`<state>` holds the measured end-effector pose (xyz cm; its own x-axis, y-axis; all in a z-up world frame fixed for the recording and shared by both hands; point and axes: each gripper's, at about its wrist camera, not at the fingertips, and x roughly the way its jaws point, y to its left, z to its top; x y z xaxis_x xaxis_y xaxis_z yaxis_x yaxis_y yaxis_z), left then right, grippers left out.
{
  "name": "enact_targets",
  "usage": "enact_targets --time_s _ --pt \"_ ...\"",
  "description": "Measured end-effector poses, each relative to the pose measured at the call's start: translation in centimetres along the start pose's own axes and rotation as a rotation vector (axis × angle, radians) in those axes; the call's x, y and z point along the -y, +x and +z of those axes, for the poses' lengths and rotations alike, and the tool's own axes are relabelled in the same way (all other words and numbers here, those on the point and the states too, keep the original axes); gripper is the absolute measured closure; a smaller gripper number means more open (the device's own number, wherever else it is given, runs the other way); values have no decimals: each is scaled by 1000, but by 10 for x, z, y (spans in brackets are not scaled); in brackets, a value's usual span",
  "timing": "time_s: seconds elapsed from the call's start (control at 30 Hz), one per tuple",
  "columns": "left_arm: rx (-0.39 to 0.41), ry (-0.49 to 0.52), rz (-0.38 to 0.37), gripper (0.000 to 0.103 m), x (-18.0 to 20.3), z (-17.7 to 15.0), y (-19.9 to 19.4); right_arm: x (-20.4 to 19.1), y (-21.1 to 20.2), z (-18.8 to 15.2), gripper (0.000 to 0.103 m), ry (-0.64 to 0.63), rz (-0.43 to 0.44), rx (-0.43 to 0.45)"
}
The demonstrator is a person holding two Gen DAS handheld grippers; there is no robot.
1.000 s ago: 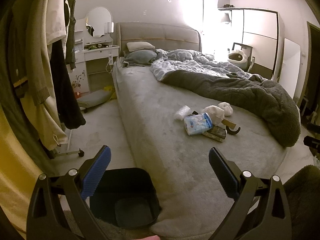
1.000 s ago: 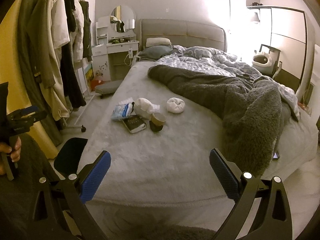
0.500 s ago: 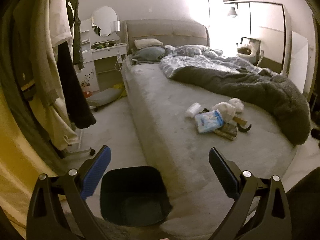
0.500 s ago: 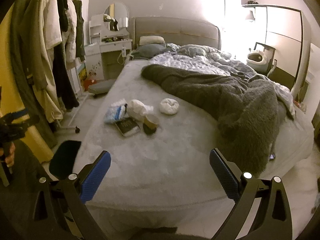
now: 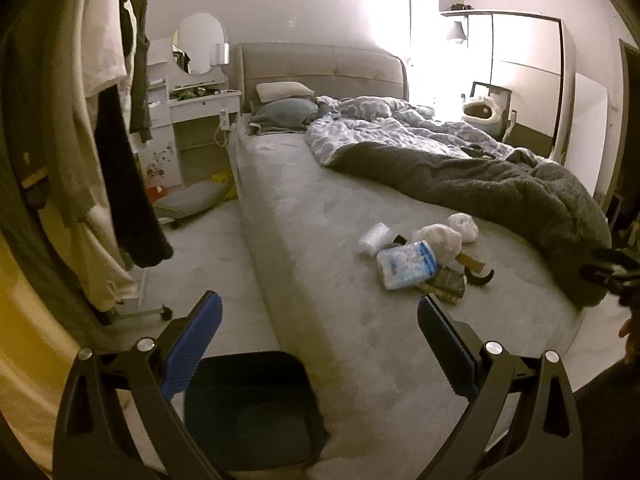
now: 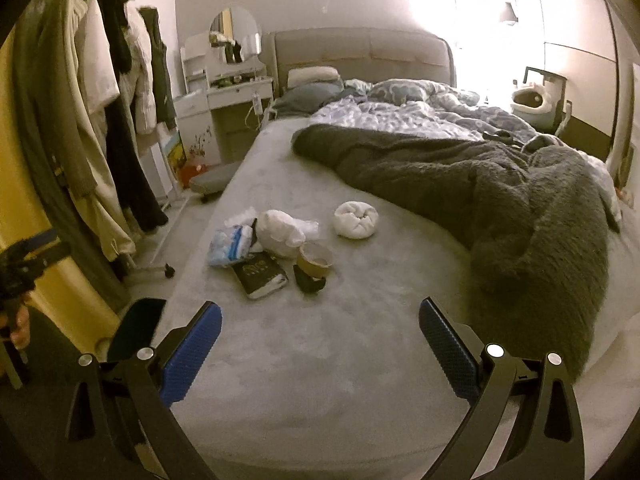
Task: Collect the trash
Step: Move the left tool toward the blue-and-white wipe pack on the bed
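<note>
Together on the grey bed (image 6: pixel 320 360), toward its left side, lies a small heap of litter: a blue-and-white tissue pack (image 6: pixel 230 246), a crumpled white bag (image 6: pixel 280 232), a dark book (image 6: pixel 260 274), a paper cup (image 6: pixel 315 260) tipped against a black lid, and, just apart, a white wad (image 6: pixel 355 220). From the left wrist camera the same tissue pack (image 5: pixel 406 266) sits nearest, with a clear plastic wrapper (image 5: pixel 374 238) beside it. A dark bin (image 5: pixel 250 408) stands on the floor against the bed's foot corner, below the left tongs (image 5: pixel 318 344), which are spread wide and hold nothing. The right tongs (image 6: pixel 320 344) are likewise wide and empty above the bedcover, well short of the heap. A grey fleece blanket (image 6: pixel 520 208) is bunched along the bed's right half, and coats (image 6: pixel 112 128) hang at the left.
</note>
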<state>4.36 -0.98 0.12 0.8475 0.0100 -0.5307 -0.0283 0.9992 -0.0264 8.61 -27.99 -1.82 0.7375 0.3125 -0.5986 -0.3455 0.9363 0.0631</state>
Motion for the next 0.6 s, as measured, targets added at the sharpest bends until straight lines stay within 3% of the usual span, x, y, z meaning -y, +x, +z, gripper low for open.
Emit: enact_targets --time_s 0.13,0.23,0.6 --pt "-9 -28 -70 5 6 9 20 -2 23 12 3 -56 -8 -19" --pt "-32 -27 -116 9 14 18 39 3 43 21 3 -42 67 -26" --pt "-114 3 -155 16 35 31 109 19 95 37 4 -101 186 -75"
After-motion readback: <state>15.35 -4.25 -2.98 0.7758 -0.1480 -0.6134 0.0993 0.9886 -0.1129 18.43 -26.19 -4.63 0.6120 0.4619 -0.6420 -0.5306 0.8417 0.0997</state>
